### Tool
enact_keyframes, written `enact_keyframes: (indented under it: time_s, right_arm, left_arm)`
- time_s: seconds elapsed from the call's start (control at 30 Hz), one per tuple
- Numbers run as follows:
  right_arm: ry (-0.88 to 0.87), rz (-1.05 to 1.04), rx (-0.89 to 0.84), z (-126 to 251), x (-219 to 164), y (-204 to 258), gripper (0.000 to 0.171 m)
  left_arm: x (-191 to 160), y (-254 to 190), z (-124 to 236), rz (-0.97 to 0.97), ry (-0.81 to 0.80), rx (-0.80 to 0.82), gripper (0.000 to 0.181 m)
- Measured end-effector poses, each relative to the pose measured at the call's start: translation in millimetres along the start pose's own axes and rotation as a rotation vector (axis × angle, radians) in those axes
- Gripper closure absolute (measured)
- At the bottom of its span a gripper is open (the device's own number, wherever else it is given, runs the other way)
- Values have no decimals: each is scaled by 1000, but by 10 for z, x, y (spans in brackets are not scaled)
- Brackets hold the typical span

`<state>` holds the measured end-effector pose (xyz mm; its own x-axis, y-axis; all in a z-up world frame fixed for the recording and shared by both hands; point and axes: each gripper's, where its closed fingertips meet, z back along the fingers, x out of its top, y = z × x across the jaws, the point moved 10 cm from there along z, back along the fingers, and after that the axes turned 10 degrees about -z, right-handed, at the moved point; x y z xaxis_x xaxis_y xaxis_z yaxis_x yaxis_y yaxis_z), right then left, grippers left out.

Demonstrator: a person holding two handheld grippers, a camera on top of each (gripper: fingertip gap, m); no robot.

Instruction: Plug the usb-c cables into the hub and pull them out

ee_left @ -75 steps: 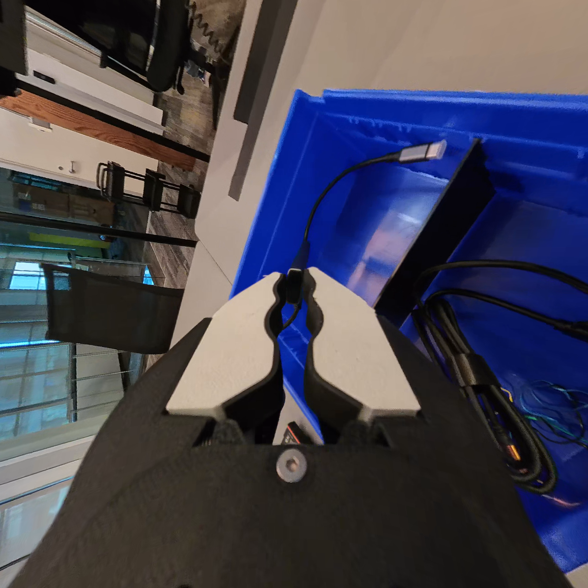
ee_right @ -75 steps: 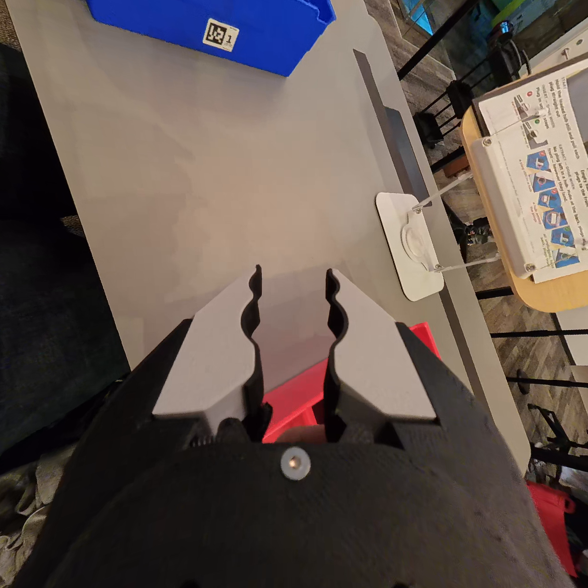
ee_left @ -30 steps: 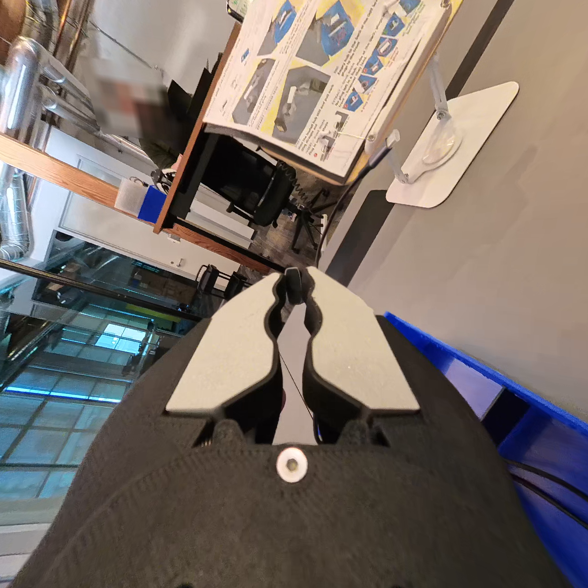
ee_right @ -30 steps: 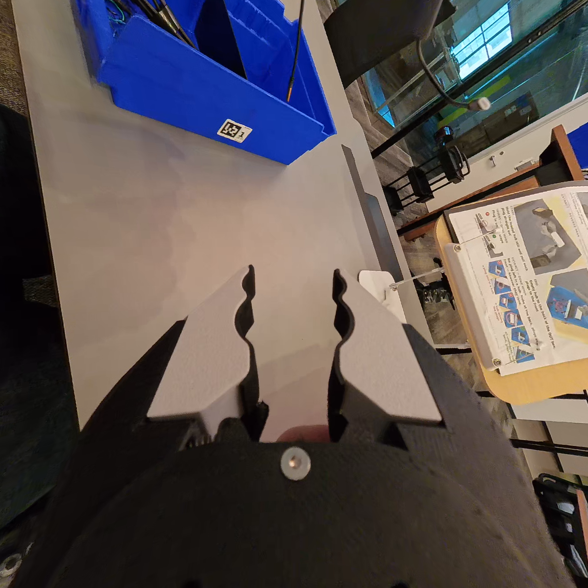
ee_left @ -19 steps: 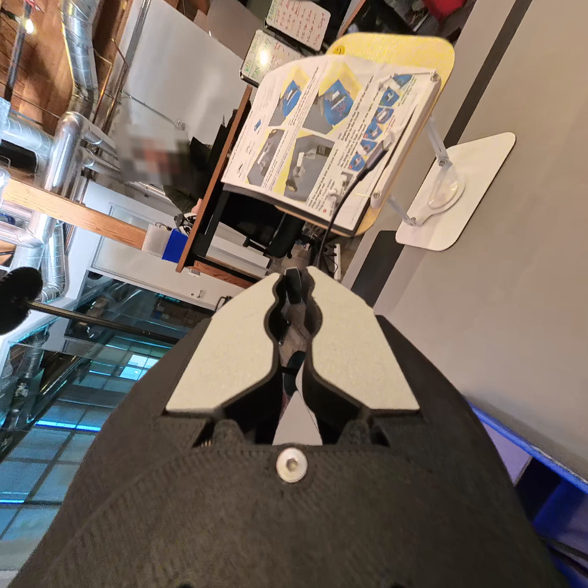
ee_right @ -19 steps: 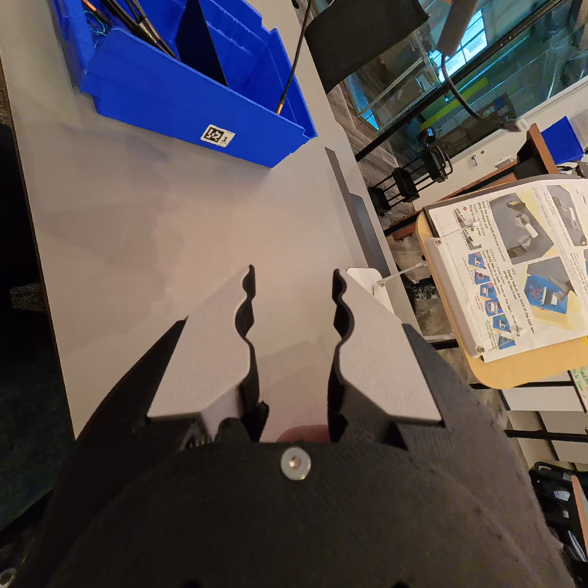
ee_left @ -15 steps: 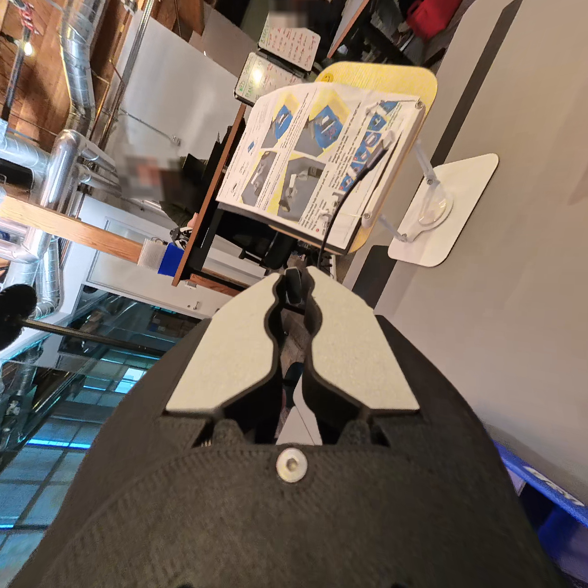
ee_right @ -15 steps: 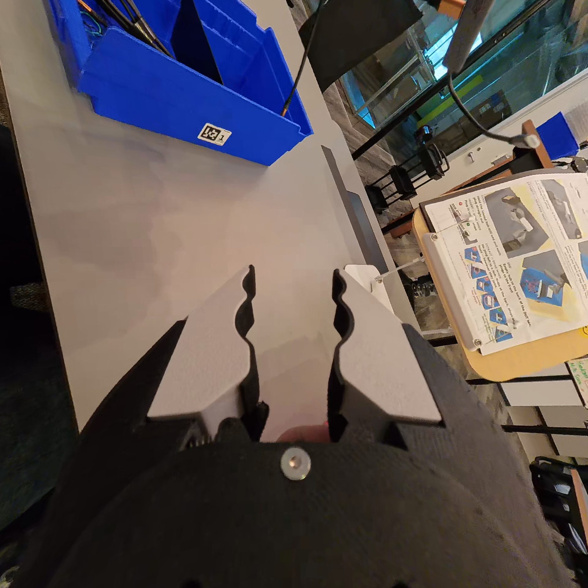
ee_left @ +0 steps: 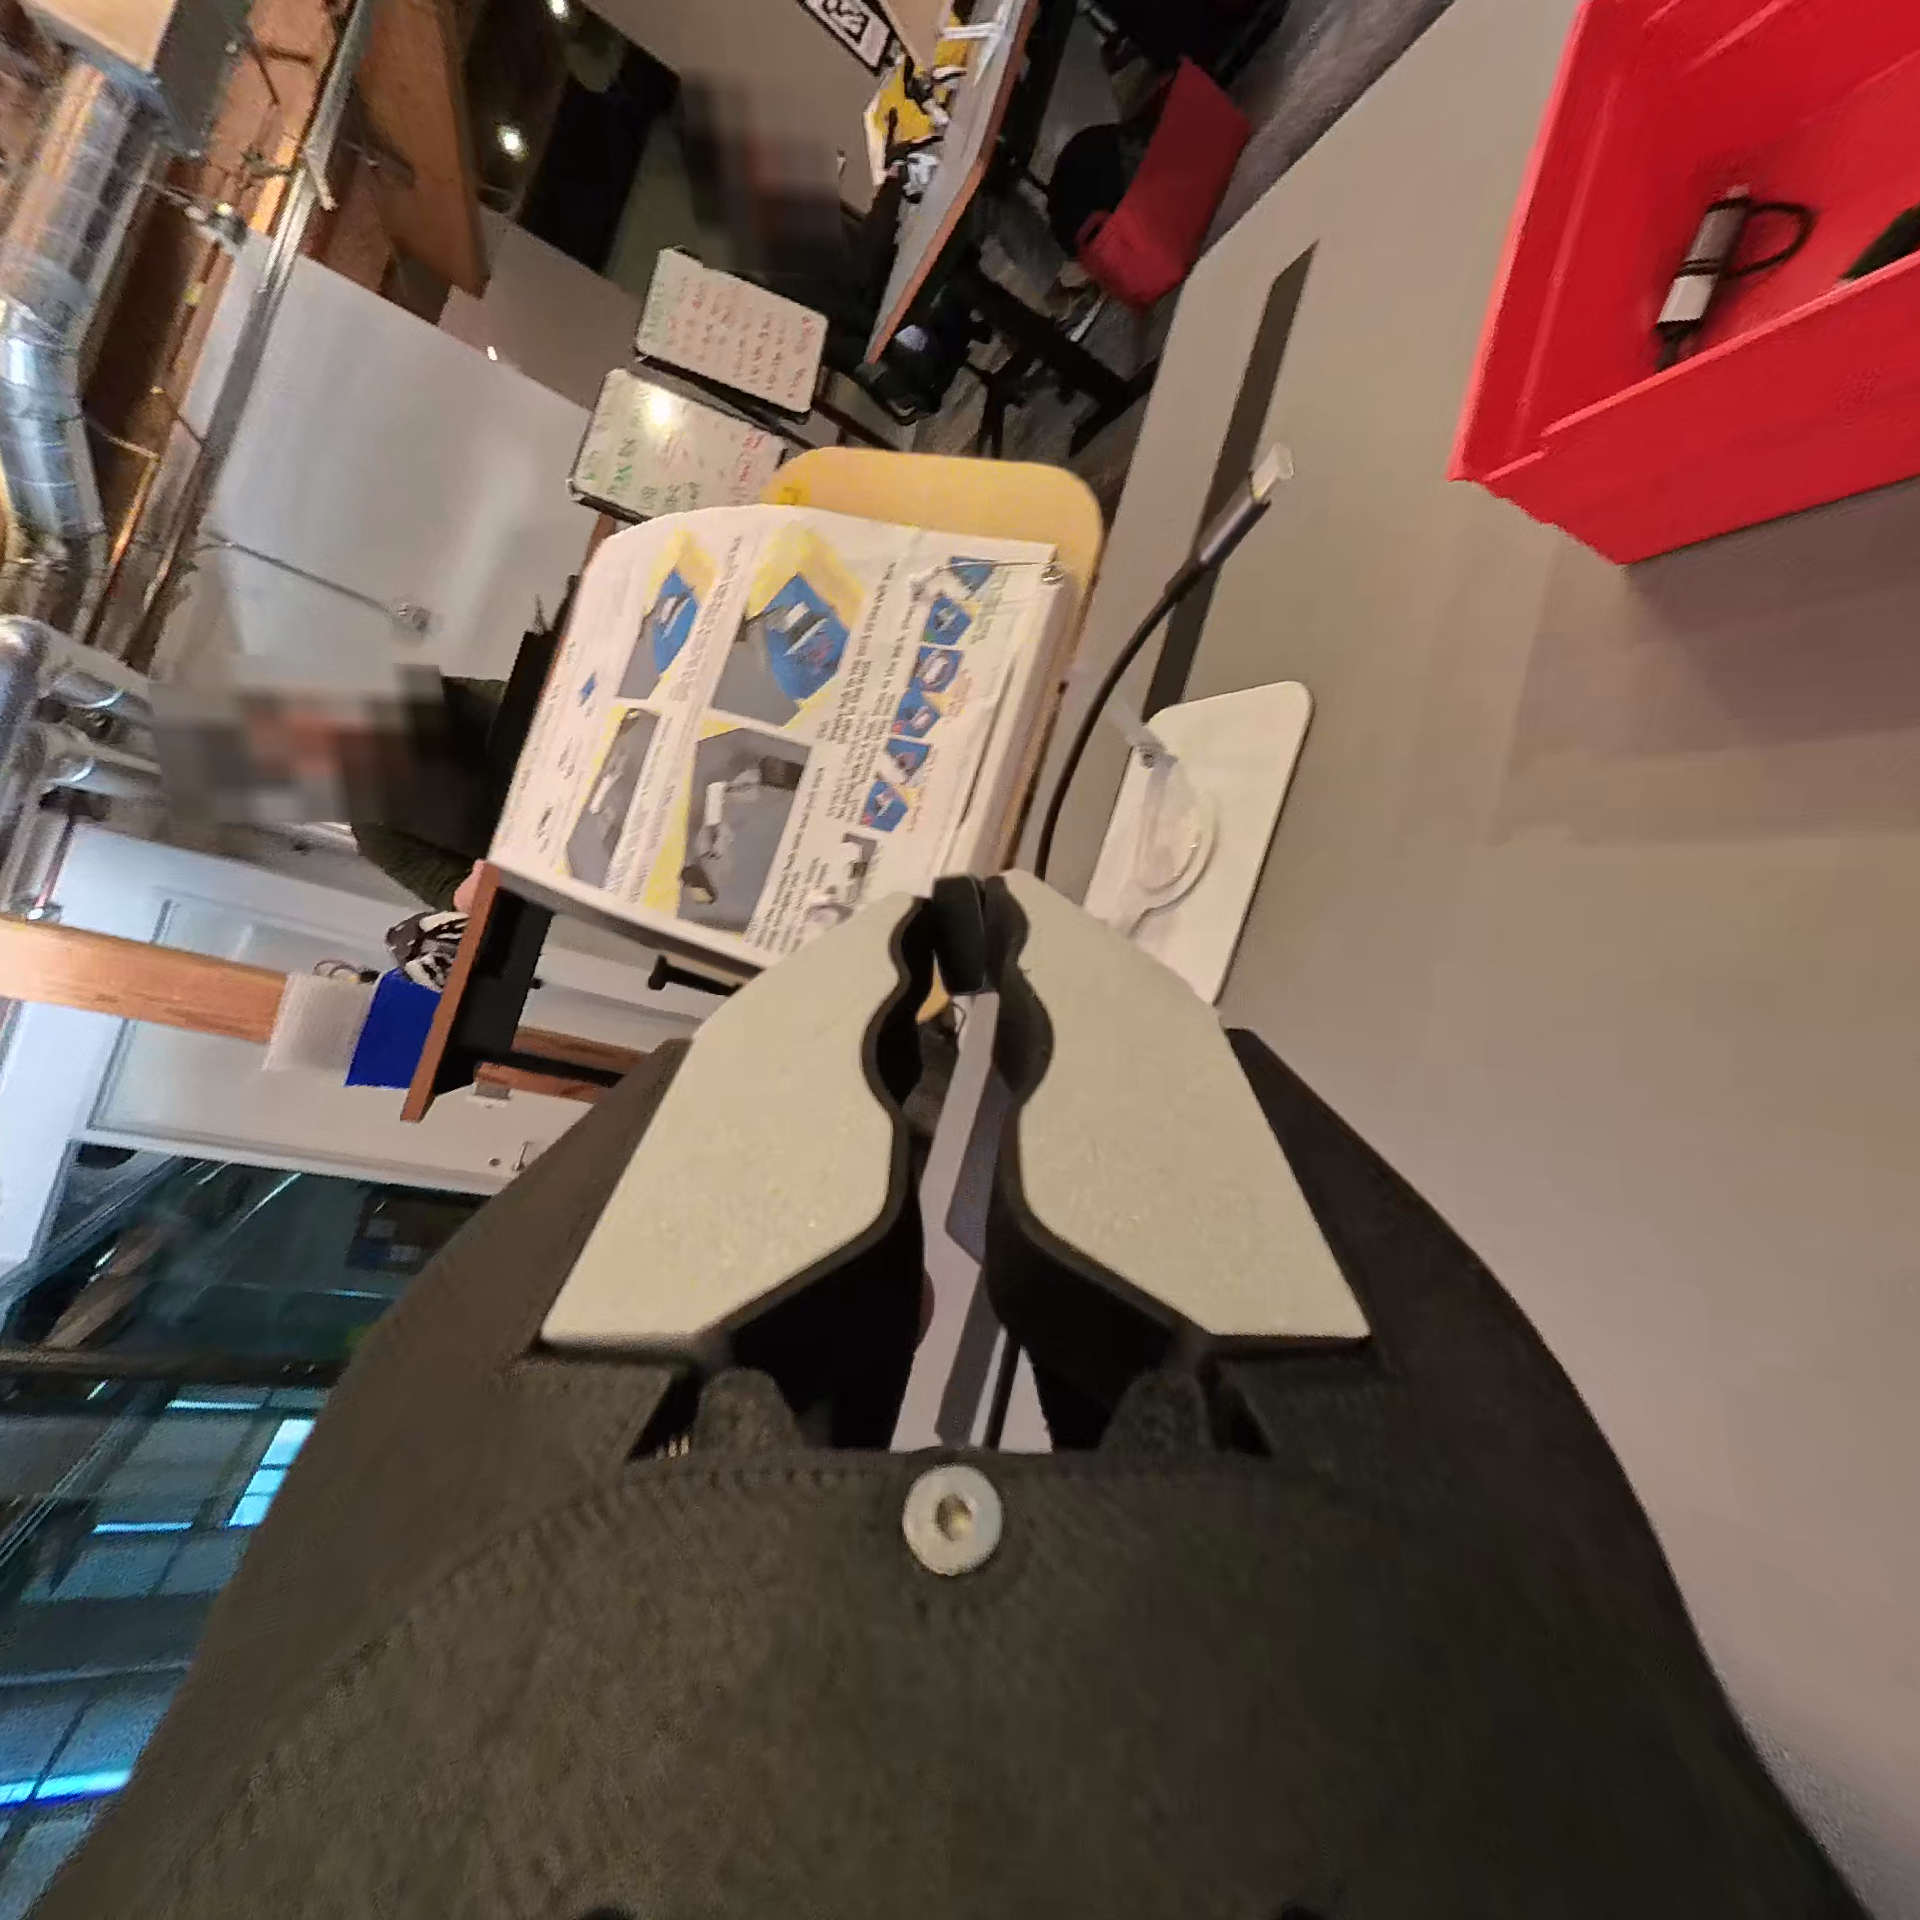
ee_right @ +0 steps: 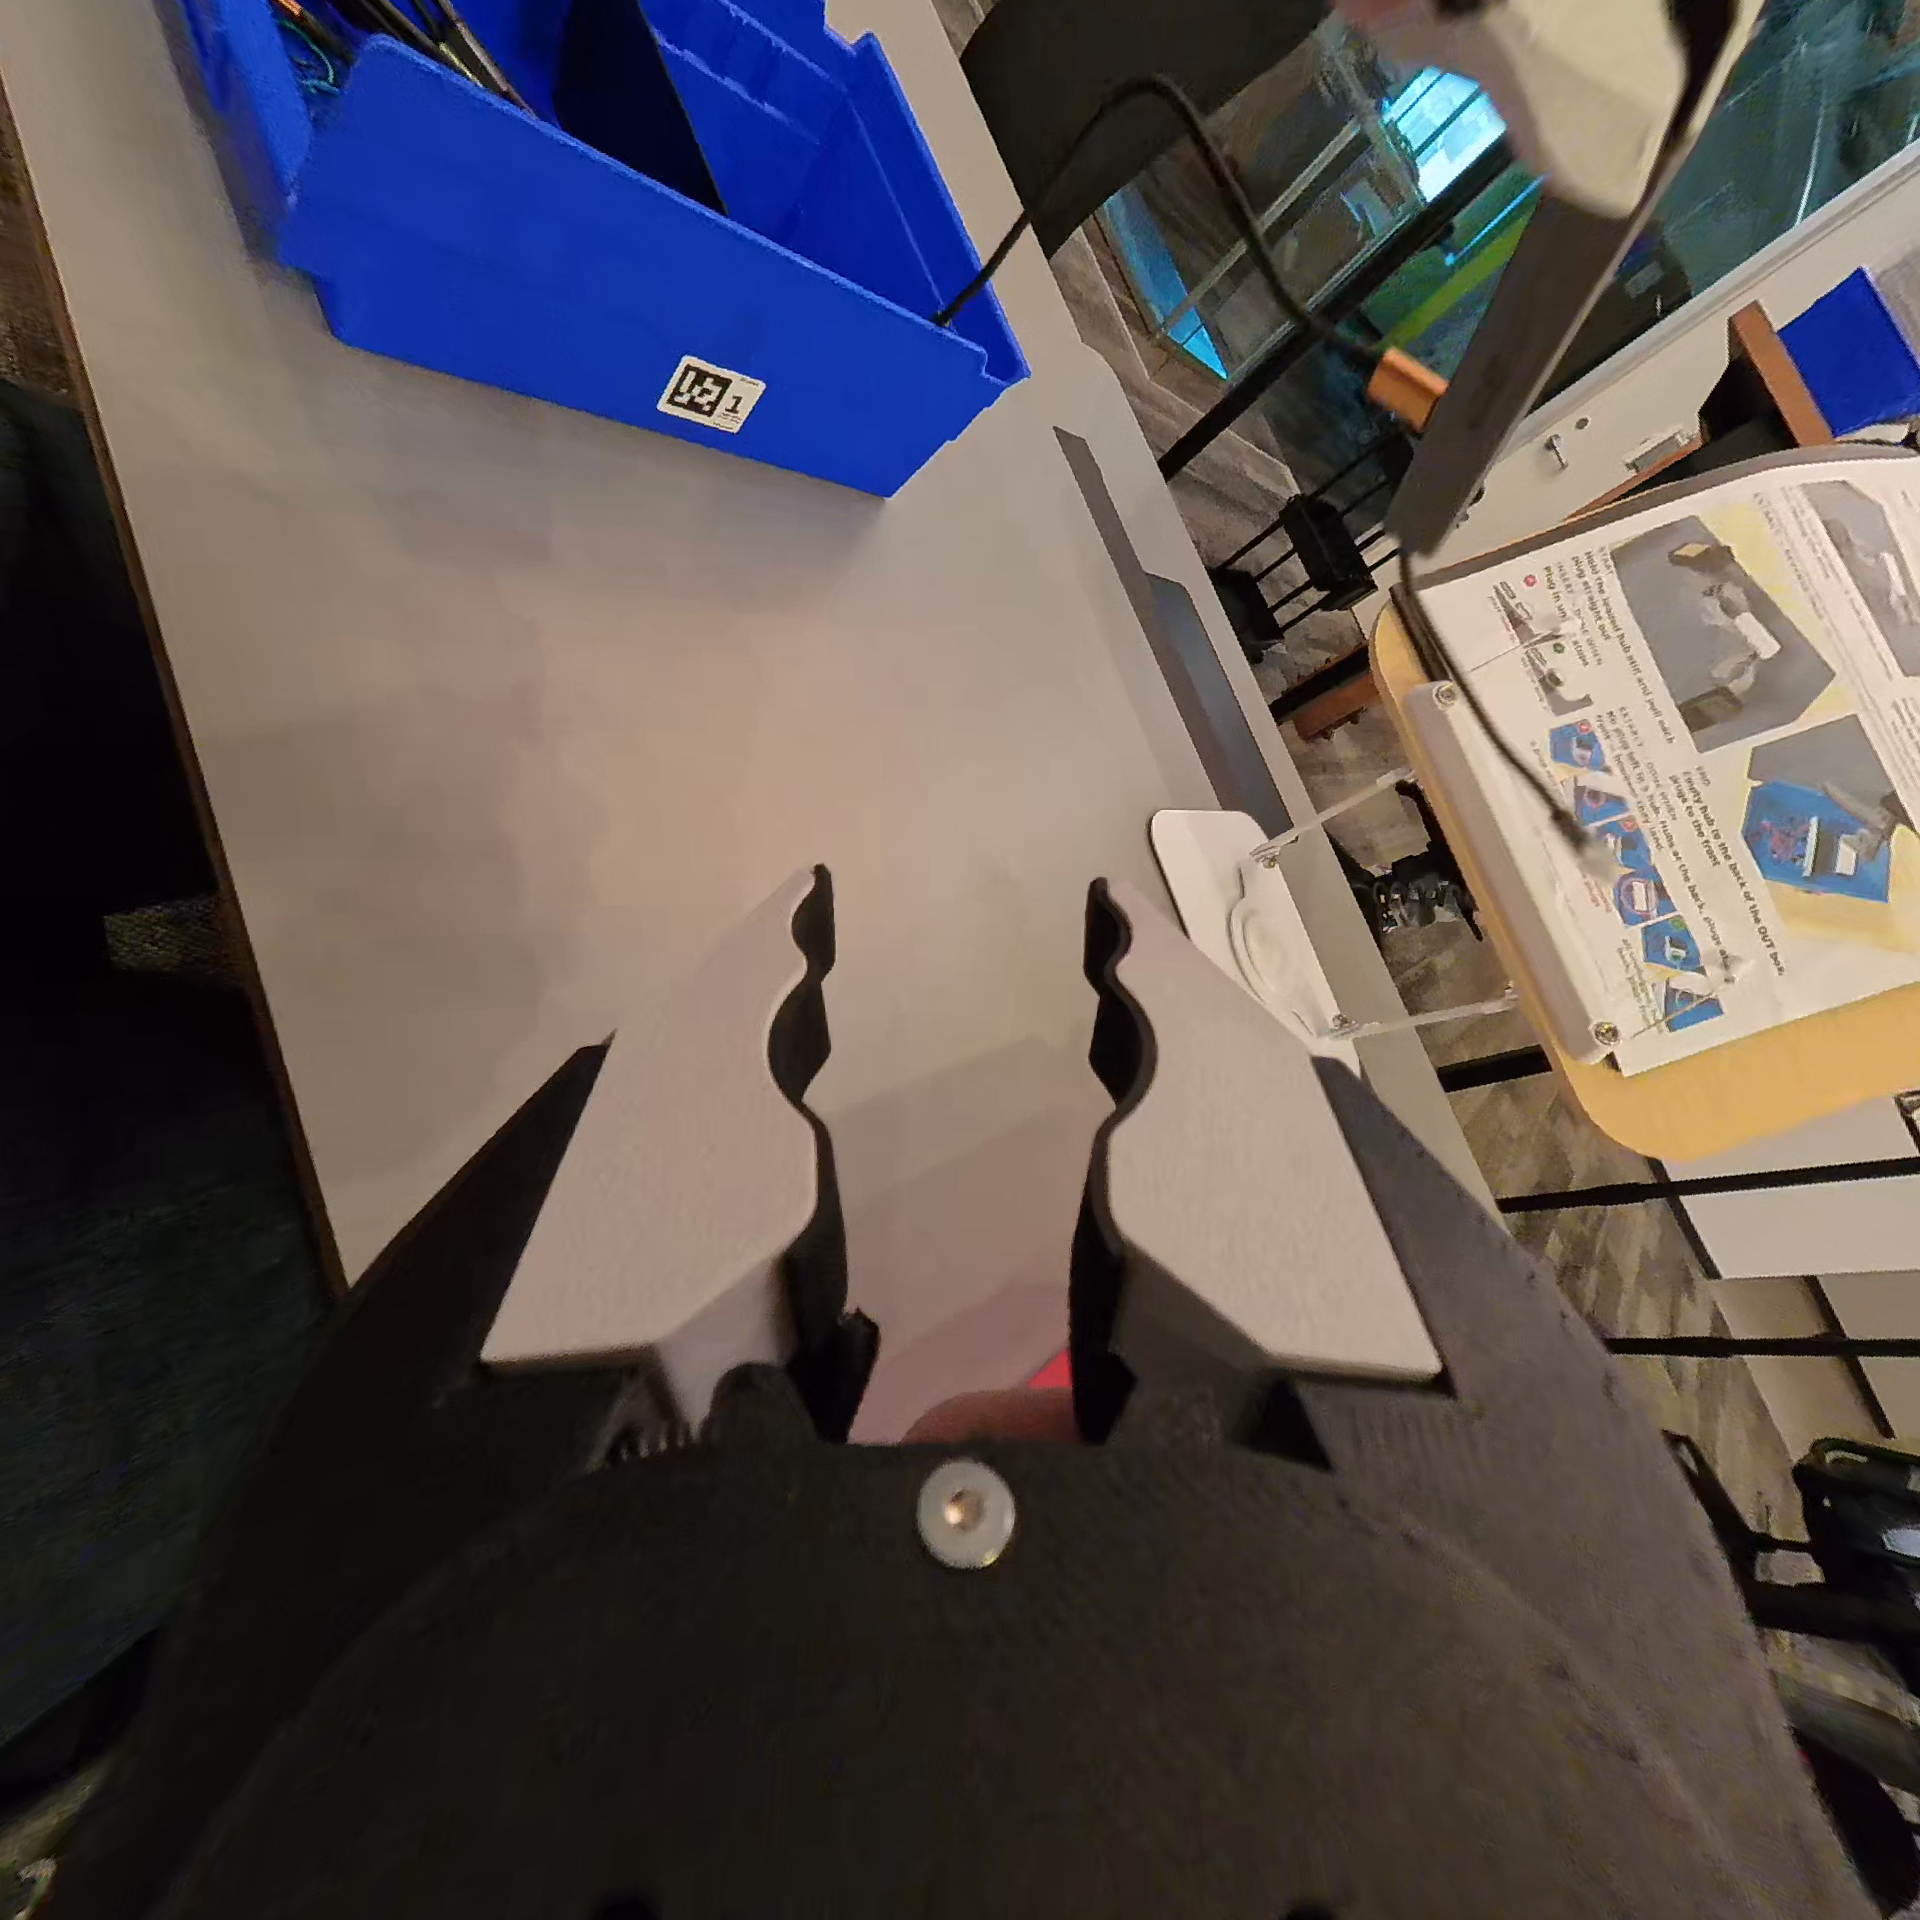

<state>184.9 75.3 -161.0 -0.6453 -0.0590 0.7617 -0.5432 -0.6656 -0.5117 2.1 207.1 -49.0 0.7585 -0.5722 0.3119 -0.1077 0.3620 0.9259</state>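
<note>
My left gripper (ee_left: 961, 904) is shut on a thin dark hub (ee_left: 971, 1184), held edge-on between the fingers. The hub's black cable (ee_left: 1091, 707) curves away to a silver plug (ee_left: 1262, 488) that hangs free. In the right wrist view the hub (ee_right: 1496, 364) hangs high at the upper right with its cable trailing. My right gripper (ee_right: 956, 914) is open and empty above the grey table (ee_right: 623, 727). A blue bin (ee_right: 582, 270) at the far left holds several black cables (ee_right: 416, 31).
A red bin (ee_left: 1662, 447) at the upper right holds a small grey adapter (ee_left: 1704, 260). A white stand base (ee_right: 1205, 862) sits at the table's far edge and carries a board with an instruction sheet (ee_right: 1714, 748). Chairs and desks stand beyond the table. There is about 20 centimeters between the tips of the two grippers.
My left gripper has swung away from the blue bin with the hub; the red bin has come into its view. My right gripper has stayed open and nearly still.
</note>
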Motion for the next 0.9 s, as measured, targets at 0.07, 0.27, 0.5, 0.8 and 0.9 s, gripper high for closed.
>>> enact_keyframes:
  time_s: [0.07,0.27,0.5,0.8,0.9]
  right_arm:
    - [3,-7,2,12,-27,18,125]
    - [15,-30,3,56,-117,49,125]
    - [38,-59,3,68,-216,75,125]
    - [82,-26,2,-43,-266,150,125]
    - [89,-25,3,-61,-278,159,125]
  left_arm:
    - [78,-169,-86,-4,-11,-24,172]
    - [282,-695,-267,-1,-60,-94,172]
    - [313,-1173,-334,8,-66,-163,172]
    - [332,-1753,-274,-41,-66,-210,172]
    - [331,-1938,-238,-45,-70,-225,172]
